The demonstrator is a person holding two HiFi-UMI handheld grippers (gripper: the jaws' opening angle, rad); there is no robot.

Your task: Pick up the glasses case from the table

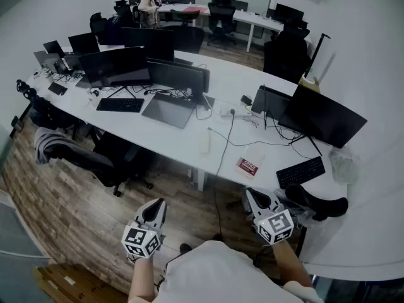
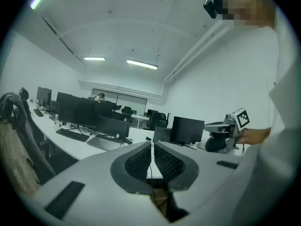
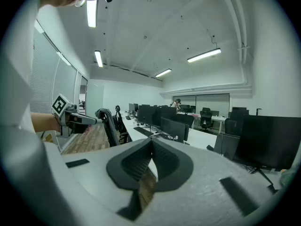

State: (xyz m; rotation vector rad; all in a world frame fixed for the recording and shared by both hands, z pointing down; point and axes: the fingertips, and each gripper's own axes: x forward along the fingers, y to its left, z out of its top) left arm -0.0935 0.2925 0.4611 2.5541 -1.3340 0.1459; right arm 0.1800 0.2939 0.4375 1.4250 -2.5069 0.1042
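Observation:
I cannot pick out a glasses case with certainty. A dark oblong thing [image 1: 315,205] lies at the near right end of the white table [image 1: 183,145], just right of my right gripper [image 1: 251,194]; whether it is the case I cannot tell. My left gripper [image 1: 158,204] hangs over the wooden floor, short of the table edge. Both are held about level and are shut with nothing between the jaws. In the left gripper view the pads of the left gripper [image 2: 153,145] meet, and the right gripper shows at the right. In the right gripper view the right gripper [image 3: 151,140] is closed likewise.
On the table stand several monitors [image 1: 120,65], a laptop [image 1: 167,110], two keyboards [image 1: 120,105], cables, a red-and-white card [image 1: 249,165] and a small white object [image 1: 205,142]. Office chairs [image 1: 110,160] stand along the near side. A person [image 1: 149,5] sits far back.

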